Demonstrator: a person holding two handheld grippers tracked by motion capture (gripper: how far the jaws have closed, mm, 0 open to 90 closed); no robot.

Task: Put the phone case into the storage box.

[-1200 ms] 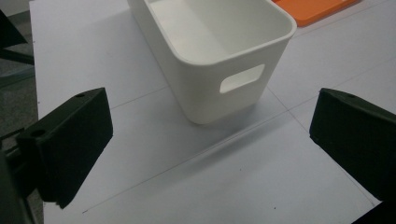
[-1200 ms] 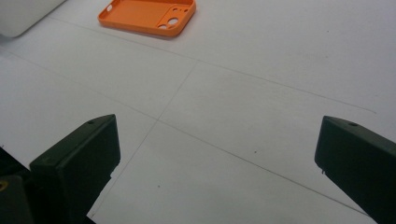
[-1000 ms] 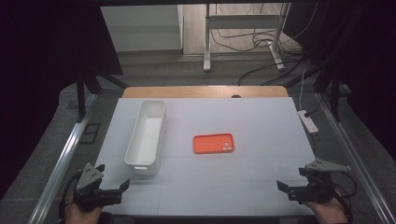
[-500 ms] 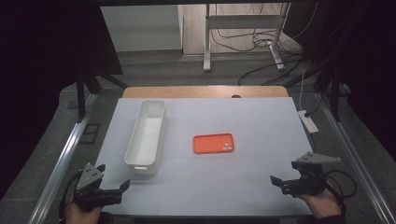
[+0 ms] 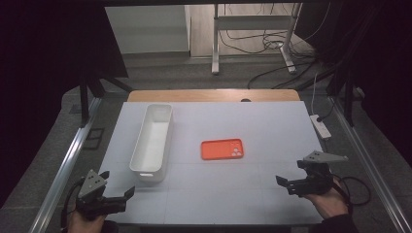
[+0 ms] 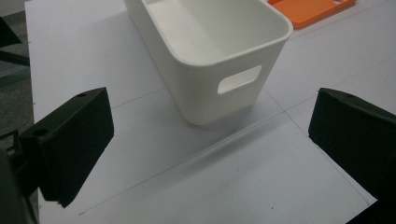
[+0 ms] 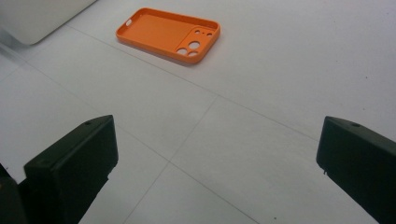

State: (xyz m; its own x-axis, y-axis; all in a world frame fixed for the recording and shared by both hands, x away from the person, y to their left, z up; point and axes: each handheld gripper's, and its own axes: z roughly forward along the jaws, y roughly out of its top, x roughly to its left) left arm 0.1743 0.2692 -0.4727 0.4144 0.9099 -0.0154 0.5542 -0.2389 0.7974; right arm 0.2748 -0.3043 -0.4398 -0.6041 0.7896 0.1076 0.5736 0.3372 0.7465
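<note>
An orange phone case [image 5: 222, 149] lies flat, hollow side up, in the middle of the white table top [image 5: 252, 121]. A long white bin [image 5: 152, 141] stands empty to its left. My left gripper [image 5: 118, 183] is open at the near left corner, just short of the bin's near end with the handle slot [image 6: 210, 51]; nothing is between its jaws [image 6: 210, 154]. Open too, my right gripper [image 5: 290, 174] hovers at the near right and faces the phone case [image 7: 169, 35], well short of it, with bare table between its jaws [image 7: 219, 168].
A white power strip [image 5: 321, 125] lies off the table's right edge. A wooden strip [image 5: 214, 95] borders the far side. Metal rails [image 5: 68, 160] run along both sides. Cables trail on the floor behind.
My right gripper has moved left and a little forward, toward the phone case. The left gripper, bin and case have stayed put.
</note>
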